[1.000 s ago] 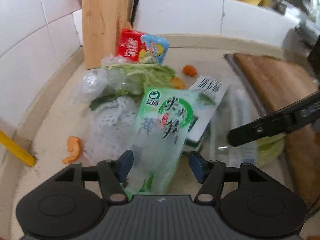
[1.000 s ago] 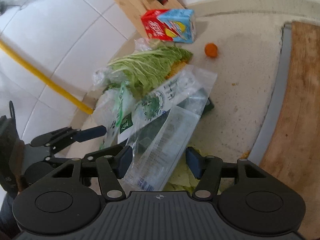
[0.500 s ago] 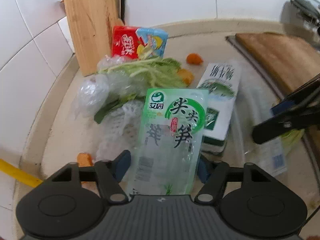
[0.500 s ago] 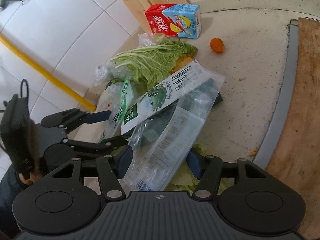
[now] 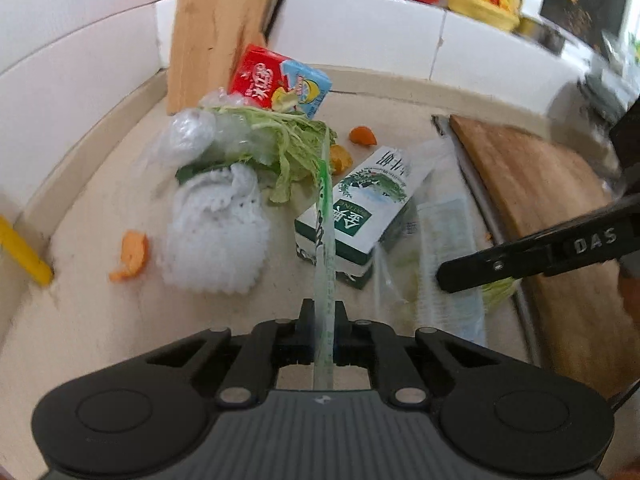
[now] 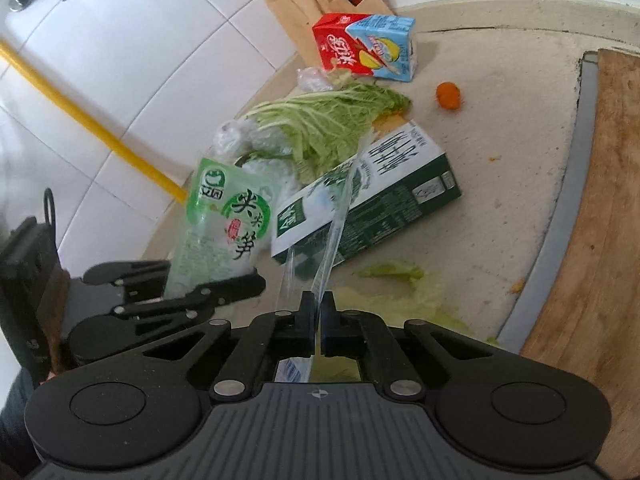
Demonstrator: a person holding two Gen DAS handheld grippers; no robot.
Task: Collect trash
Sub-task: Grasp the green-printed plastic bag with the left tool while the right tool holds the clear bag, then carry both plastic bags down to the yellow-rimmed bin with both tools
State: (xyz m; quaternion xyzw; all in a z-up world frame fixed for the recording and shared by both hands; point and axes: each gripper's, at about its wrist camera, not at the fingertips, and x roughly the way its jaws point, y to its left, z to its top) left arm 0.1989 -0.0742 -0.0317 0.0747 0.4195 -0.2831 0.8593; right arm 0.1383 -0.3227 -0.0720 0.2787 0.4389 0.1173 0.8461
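Jaws pinch wrappers, green carton [image 5: 360,216] btwn, cabbage [image 6: 328,124] behind

Green bamboo-shoot pouch [image 6: 224,224] held upright, edge pinched. Clear plastic bag [image 6: 334,232] likewise lifted. Green-white carton [image 5: 360,208] lies flat; cabbage leaves [image 6: 320,124], apparently wilted, behind it.

Left tool [image 5: 323,320]: its jaws, wide apart a second ago, closed flat on the green printed pouch [image 5: 326,240].
Green printed pouch: earlier it lay face up on the pile; it was turned edge-on in the left wrist view, raised off the white foam net [image 5: 216,236].
Right tool [image 6: 318,316]: it also went from spread to clamped, pinching the clear plastic bag [image 6: 332,236].
Clear plastic bag: it was pulled up off the green carton [image 6: 384,196], whose top came uncovered.
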